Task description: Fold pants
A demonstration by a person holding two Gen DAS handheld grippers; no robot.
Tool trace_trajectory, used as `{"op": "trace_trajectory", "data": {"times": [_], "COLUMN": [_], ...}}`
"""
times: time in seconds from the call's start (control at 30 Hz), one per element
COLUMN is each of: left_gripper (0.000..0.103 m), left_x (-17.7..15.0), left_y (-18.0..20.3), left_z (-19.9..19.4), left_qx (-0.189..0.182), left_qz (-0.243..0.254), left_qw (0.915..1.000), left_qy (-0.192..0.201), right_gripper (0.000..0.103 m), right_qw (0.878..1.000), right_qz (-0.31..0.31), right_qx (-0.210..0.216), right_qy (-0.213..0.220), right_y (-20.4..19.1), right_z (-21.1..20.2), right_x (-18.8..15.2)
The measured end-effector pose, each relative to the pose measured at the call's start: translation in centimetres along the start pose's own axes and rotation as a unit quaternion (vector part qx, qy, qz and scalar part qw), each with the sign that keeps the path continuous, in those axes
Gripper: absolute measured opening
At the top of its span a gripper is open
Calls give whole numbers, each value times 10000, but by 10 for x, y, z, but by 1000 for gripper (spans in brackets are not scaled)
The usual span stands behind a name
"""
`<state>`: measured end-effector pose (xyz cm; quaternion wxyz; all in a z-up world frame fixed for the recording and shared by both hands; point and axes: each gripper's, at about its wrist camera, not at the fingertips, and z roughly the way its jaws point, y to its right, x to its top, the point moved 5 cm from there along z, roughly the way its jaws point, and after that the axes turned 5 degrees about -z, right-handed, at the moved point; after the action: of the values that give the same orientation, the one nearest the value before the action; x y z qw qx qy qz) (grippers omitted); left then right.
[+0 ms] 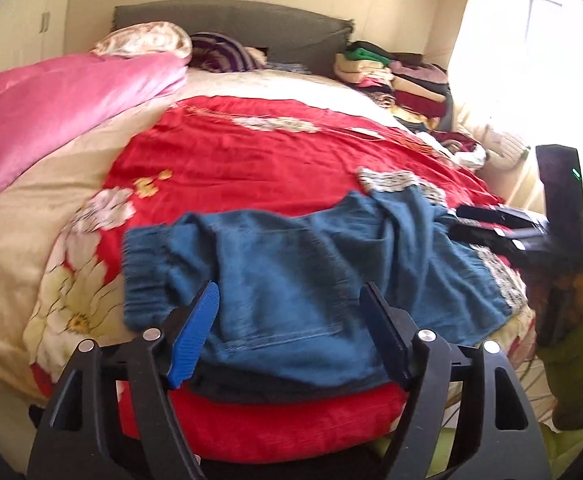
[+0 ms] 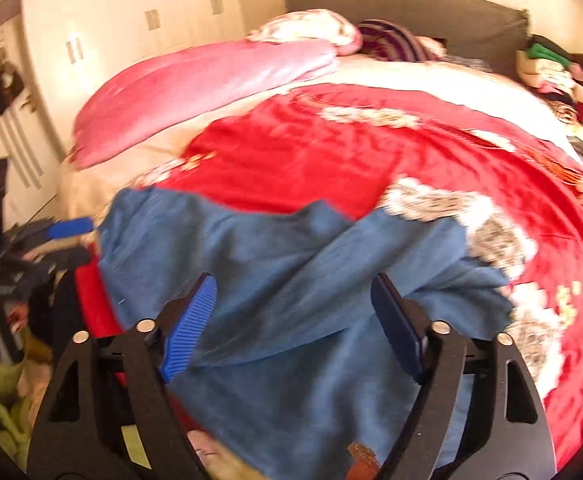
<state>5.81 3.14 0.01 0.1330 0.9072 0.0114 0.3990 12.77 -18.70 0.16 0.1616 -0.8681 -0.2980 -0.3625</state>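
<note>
While blue pants (image 1: 303, 280) lie rumpled on red bedspread (image 1: 251, 152) | left gripper (image 1: 291, 300), right gripper (image 2: 293, 300) apart | writing unreadable

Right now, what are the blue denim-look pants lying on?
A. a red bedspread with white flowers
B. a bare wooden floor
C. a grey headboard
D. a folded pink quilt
A: the blue denim-look pants lie spread across the red bedspread with white flowers, which shows around them; the folded pink quilt sits apart at the bed's far left, and the grey headboard stands behind.
</note>
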Motion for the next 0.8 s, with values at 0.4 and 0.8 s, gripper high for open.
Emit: {"op": "trace_trajectory", "data": {"times": [0.4,0.8], "left_gripper": [57,52], "left_x": [-12,-33], "left_y": [74,94], "left_z": [78,127], "left_qx": [-1034,-1005], "left_qz": [282,405], "left_qw": [9874,9837], "left_qy": [-1166,-1438], "right_gripper": [76,76], "right_qw": [9970,9879], "right_qz": [274,290], "right_qx": [-631,-954], "right_qy": [-351,-1187], "right_y": [67,92], "right_z": [53,157], "right_x": [59,71]}}
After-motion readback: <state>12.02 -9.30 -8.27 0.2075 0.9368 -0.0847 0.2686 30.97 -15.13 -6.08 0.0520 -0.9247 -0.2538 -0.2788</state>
